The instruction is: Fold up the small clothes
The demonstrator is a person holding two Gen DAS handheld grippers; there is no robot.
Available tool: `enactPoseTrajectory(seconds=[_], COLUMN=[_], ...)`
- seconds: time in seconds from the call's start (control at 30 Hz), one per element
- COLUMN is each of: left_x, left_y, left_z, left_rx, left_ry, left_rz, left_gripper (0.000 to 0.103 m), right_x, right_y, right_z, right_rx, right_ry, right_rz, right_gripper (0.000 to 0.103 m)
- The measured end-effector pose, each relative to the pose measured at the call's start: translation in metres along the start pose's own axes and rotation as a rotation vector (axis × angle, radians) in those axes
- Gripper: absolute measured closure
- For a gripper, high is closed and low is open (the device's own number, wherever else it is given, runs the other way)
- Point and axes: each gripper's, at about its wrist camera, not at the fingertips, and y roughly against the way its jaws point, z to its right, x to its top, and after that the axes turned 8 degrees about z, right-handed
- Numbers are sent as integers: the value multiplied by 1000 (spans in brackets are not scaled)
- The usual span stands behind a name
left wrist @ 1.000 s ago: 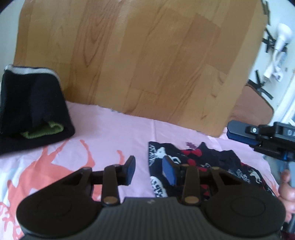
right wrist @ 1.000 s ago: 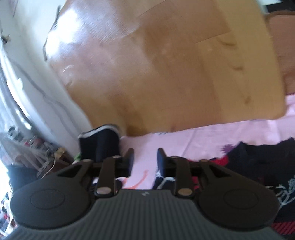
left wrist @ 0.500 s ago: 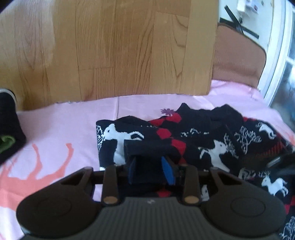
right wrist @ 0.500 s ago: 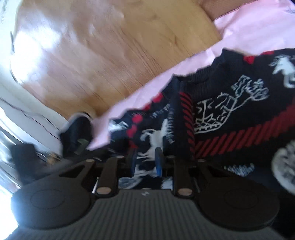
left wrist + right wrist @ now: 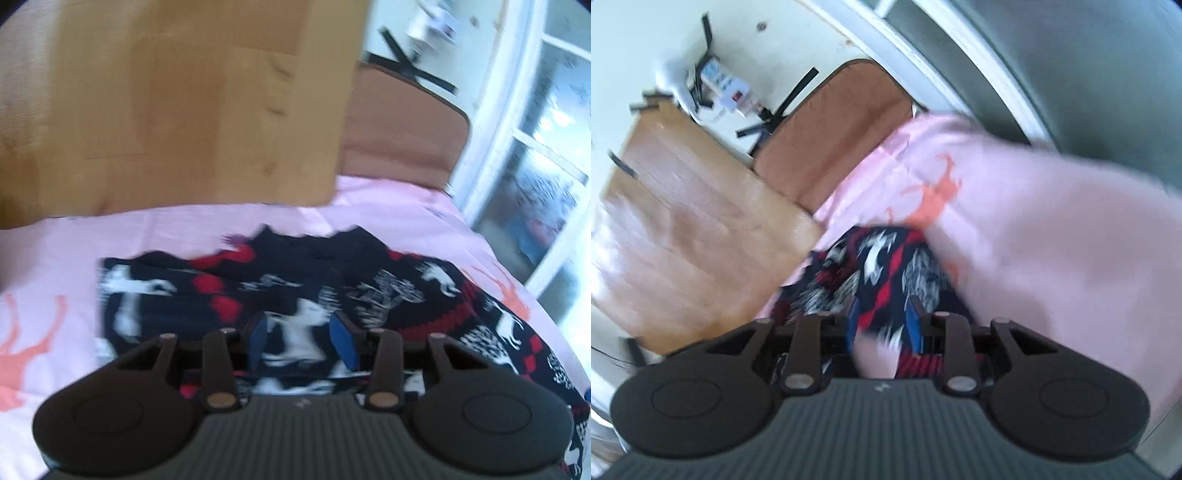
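You are working over a pink sheet (image 5: 184, 236) with coral prints, and the patterned garment (image 5: 369, 273) is lying on it in front of a wooden board (image 5: 184, 110). Starting on the left: you are holding the left gripper (image 5: 301, 341) low over the garment's near edge, its blue pads parted to a moderate gap with dark knit showing between them; blur is hiding whether they are touching the fabric, but they are not pinching it. The garment is running crosswise to this gripper, its long axis extending from just left of the fingers out toward the right, so most of the fabric is lying right of the tool. Moving right: you are holding the right gripper (image 5: 881, 323) over the same garment (image 5: 882, 266), jaws set at a similar gap, with a raised fold of pink sheet (image 5: 1052, 240) crowding its right side. Judged from this layout, the left gripper is sitting nearer the garment's short left end, and the right gripper is covering the longer span.
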Motion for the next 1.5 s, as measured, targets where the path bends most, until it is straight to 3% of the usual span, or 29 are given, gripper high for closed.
enactPoseTrajectory(seconds=[0.1,0.17,0.27,0.37,0.4,0.47,0.57,0.67,0.87,0.97,1.1,1.17,1.2,1.3,1.37,1.4,1.43,1.47,1.5], left_x=[-8,-17,-31,-34,-34,-34,-34,-35,-33,-23,-4,-2,-2,-7,-11,-13,-13,-12,-12], left_y=[-12,-20,-22,-17,-17,-17,-16,-16,-14,2,36,50,54,50,41,36,31,26,22], left_z=[15,20,14,6,4,3,8,11,9,-6,-42,-60,-68,-82,-82,-80,-77,-74,-71], left_rx=[-38,-29,-33,-47,-47,-47,-31,-20,-33,-78,-50,-15,3,38,34,28,24,17,8], left_ry=[2,-3,-5,17,23,22,1,-14,-8,81,191,218,230,254,255,246,235,223,212], left_rz=[-7,-7,9,33,32,35,41,46,39,60,152,184,191,162,123,110,101,92,88], left_gripper=[63,62,61,61,61,61,61,61,56,50,41,36,28,24,24,24,25,25,25], right_x=[-23,-31,-32,-27,-22,-11,12,45,83,91,49,4,-23,-102,-126,-126,-116,-102,-88], right_y=[7,9,9,6,0,-13,-25,-20,-61,-84,-127,-150,-160,-197,-217,-216,-213,-205,-196], right_z=[10,15,28,45,45,42,31,2,-41,-89,-181,-217,-229,-236,-222,-216,-213,-207,-200], right_rx=[66,37,-66,-47,-70,-144,-186,-206,-168,-47,160,272,330,451,435,420,424,425,438], right_ry=[-155,-208,-355,-499,-487,-433,-318,-73,35,166,565,785,904,1146,1128,1092,1027,942,866], right_rz=[-47,-34,90,206,223,219,313,554,557,525,422,305,231,-81,-233,-255,-242,-228,-220], right_gripper=[62,55,51,55,61,91,93,93,93,93,93,92,91,91,86,86,79,59,53])
